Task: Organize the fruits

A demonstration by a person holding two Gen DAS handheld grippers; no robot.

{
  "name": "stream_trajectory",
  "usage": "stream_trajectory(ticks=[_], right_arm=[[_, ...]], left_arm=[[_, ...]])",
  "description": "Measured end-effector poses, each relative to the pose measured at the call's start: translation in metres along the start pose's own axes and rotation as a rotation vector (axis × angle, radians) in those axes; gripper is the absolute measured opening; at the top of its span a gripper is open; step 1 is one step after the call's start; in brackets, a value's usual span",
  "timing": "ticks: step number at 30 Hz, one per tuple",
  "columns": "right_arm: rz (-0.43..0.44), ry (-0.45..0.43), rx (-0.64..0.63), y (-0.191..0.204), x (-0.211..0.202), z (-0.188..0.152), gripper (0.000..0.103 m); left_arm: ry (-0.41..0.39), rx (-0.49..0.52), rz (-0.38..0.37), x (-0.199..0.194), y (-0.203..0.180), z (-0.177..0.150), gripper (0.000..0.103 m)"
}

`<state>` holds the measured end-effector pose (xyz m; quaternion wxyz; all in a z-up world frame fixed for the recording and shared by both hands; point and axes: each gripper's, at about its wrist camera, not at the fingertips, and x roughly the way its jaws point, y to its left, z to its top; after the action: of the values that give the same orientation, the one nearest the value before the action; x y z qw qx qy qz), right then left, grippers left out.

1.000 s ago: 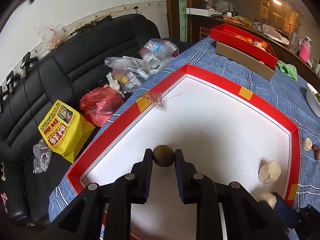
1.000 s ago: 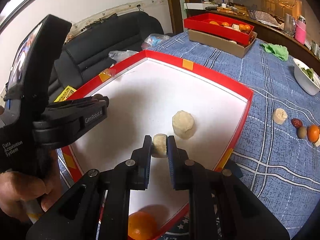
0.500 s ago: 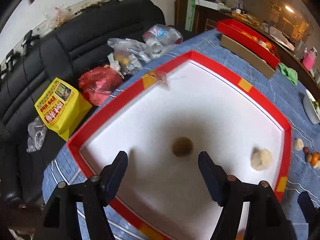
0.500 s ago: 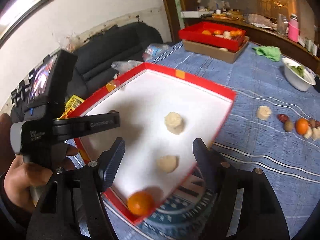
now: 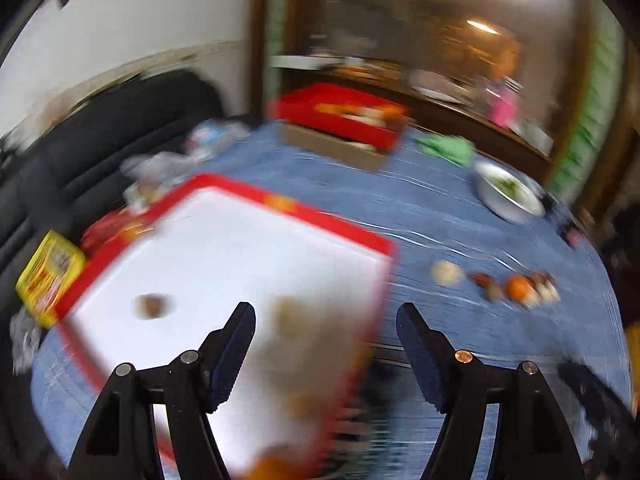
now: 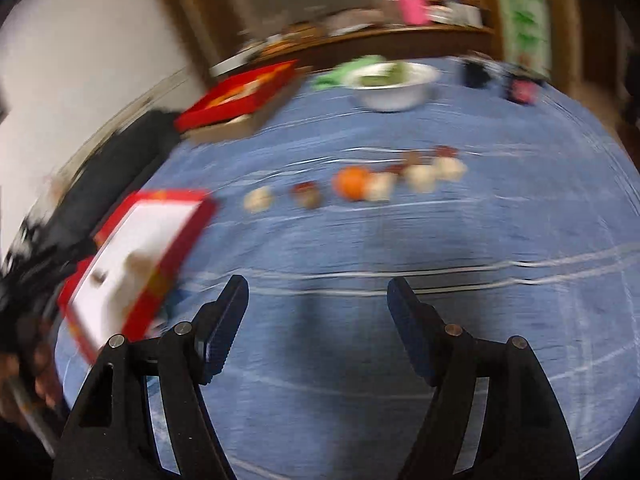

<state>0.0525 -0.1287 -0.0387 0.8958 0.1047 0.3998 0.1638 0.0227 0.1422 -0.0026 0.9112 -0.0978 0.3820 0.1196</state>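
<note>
You are in a home living room: a black sofa [image 5: 100, 136] strewn with shopping bags [image 5: 48, 280] beside a table under blue cloth [image 6: 400, 248].

black plastic tongs [image 5: 326, 328], dark blue ribbed pads [image 6: 224, 322], silver screws

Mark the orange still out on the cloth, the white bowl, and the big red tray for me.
orange [image 6: 351, 182]: right wrist view, middle of its skin.
white bowl [image 6: 390, 94]: right wrist view, front wall.
red tray [image 5: 340, 222]: left wrist view, far rim.
</note>
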Motion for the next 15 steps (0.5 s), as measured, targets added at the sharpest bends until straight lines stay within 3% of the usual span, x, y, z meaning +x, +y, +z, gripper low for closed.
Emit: stream_trajectory(ticks=[3, 9, 15], right_arm=[[-0.028, -0.017, 0.029, -0.02, 0.0, 0.008, 0.072], [-0.061, -0.012, 0.021, -0.023, 0.025, 0.032, 0.071], [-0.108, 0.031, -0.004, -0.021, 0.065, 0.055, 0.049]], left_arm=[[0.012, 0.109, -0.02, 0.013, -0.046, -0.006, 0.071], [0.067, 0.151, -0.057, 0.042, -0.075, -0.01, 0.071], [0.077, 0.167, -0.06, 0.06, -0.083, -0.006, 0.071]])
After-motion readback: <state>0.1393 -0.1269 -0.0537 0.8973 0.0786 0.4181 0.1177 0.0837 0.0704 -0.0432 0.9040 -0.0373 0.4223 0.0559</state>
